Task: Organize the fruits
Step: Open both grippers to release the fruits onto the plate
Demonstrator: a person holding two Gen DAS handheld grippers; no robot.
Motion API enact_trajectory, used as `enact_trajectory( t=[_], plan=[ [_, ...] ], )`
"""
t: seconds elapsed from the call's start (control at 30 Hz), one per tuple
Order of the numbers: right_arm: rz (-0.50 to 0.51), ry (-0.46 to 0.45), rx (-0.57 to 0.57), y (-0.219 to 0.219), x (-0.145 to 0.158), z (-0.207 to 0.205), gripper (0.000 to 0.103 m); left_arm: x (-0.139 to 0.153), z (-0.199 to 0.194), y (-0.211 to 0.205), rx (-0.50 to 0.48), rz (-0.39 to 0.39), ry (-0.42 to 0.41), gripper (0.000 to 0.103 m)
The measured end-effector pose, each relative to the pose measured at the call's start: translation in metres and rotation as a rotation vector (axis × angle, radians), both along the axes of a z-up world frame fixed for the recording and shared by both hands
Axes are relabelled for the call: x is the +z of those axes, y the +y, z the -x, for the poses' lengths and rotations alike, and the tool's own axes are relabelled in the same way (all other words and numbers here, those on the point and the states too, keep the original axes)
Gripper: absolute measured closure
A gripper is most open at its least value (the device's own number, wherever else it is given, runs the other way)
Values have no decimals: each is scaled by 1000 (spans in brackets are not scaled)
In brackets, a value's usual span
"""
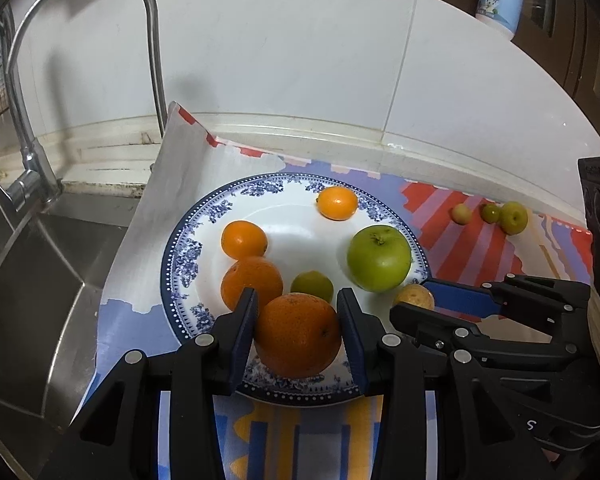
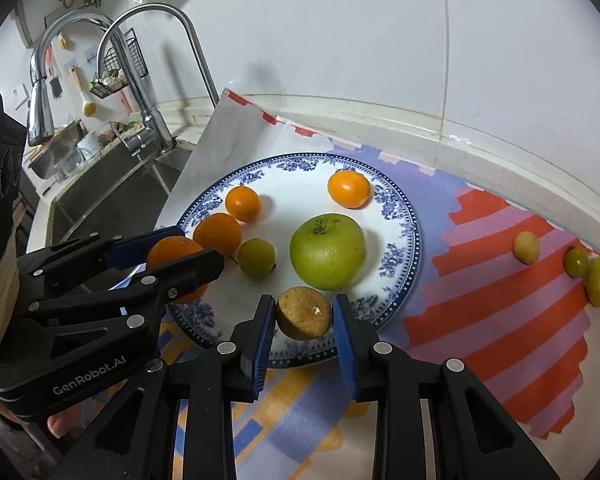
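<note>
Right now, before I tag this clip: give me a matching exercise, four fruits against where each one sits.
Fruits:
1. large orange
2. brown fruit
3. green apple
4. three small yellow-green fruits

Places:
A. on the striped mat, off the plate
B. between the right gripper fingers
C. on the plate, free of both grippers
D. between the left gripper fingers

Pairs: 1-D, 2-B, 3-C, 4-A
</note>
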State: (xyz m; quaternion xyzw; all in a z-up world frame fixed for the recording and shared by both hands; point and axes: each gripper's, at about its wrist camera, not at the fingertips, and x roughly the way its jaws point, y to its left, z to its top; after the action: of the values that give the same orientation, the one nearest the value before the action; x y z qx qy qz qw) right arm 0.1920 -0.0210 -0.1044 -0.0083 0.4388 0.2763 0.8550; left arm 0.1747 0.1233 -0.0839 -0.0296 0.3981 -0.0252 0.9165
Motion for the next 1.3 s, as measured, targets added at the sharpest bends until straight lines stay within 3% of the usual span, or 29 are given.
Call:
enact_trajectory(
  t=[0.23, 0.37, 0.5, 0.63, 1.0, 1.3],
  plan=[
    [4, 3, 6, 3, -4, -6, 73, -1, -3, 4, 8, 7, 18, 62],
    [0, 2, 10, 5, -3, -6, 73, 9, 7, 7, 42, -43, -13, 48],
    [-5, -7, 13, 8, -1, -3, 72, 15, 21, 13, 88, -88, -31, 45],
    [10, -20, 1, 8, 3, 1, 58, 19, 35, 18, 122, -115, -44, 45],
    [38, -150, -65, -14, 43, 43, 58, 44, 73, 2, 118, -99, -127, 44],
    [21, -233, -168, -53, 79, 80, 58, 71, 98, -32, 52, -99, -221, 38]
  ],
)
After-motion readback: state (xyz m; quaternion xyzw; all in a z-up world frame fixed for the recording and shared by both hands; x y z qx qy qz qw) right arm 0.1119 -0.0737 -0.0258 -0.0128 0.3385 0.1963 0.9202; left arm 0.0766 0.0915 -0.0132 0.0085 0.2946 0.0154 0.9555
